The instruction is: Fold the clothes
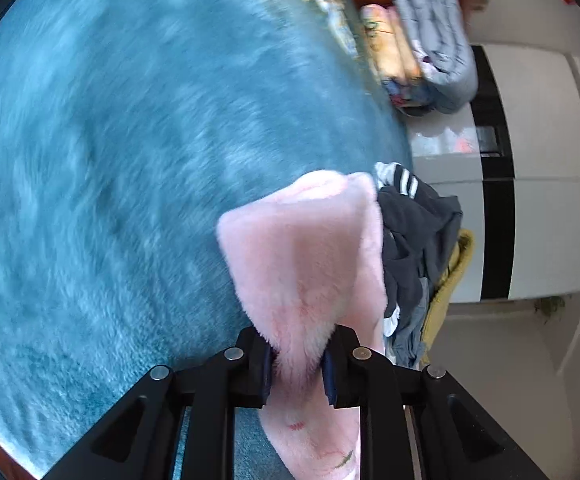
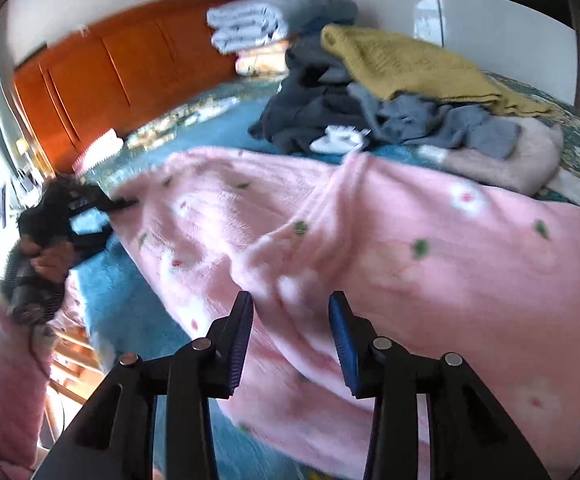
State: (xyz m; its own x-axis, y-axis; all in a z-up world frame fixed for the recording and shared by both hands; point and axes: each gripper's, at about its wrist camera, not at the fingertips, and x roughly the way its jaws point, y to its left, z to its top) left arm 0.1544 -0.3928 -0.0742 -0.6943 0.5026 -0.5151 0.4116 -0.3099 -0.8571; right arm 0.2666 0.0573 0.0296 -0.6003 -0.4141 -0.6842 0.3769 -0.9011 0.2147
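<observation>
A fluffy pink garment (image 2: 390, 248) with small flowers and green dots lies spread across the teal bed cover (image 2: 130, 312). My left gripper (image 1: 296, 360) is shut on a pink edge of the garment (image 1: 302, 264), lifted over the teal bed cover (image 1: 130, 160). In the right wrist view that left gripper (image 2: 124, 202) shows at the garment's far left corner, held by a hand in a pink sleeve. My right gripper (image 2: 290, 336) hovers open just above the near part of the garment, with nothing between its fingers.
A heap of clothes sits at the bed's far side: dark grey garments (image 2: 314, 116), a mustard blanket (image 2: 410, 68) and a beige piece (image 2: 510, 164). Folded blue-grey bedding (image 2: 262, 20) is stacked behind. An orange wooden wardrobe (image 2: 102, 68) lines the wall.
</observation>
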